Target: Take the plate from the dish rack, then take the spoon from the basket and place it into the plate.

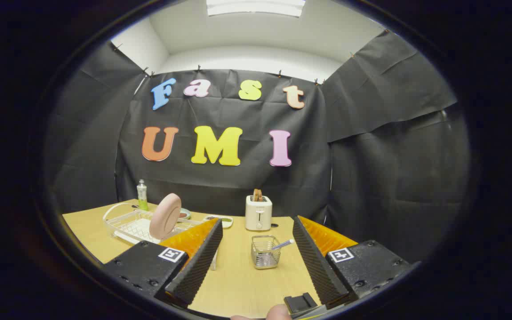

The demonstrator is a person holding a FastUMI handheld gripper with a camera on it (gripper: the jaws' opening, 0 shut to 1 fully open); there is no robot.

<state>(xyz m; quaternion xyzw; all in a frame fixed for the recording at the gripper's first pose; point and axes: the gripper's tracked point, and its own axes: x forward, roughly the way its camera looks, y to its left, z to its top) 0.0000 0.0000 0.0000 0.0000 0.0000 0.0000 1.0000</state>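
- A green-and-white bottle (142,194) is seen upright at the far left of the light wooden table (238,280), behind the rack.
- A white wire dish rack (127,223) is located beyond the left finger; a round pink plate (165,216) is held in it on edge, tilted.
- A small flat white dish (221,220) is placed on the table just right of the rack.
- The gripper (257,266) is held with its two black ribbed, orange-backed fingers (196,262) wide apart; nothing is gripped or touched by them.
- A cream toaster (258,213) with a brown slice in its slot is positioned near the back edge, beyond the fingers.
- A small silver mesh basket (265,252) is located ahead of the fingers, in line with the gap between them; a spoon with a blue handle (282,244) is leaned in it, with the handle pointing right.
- A fingertip (278,312) is visible beneath the gripper.
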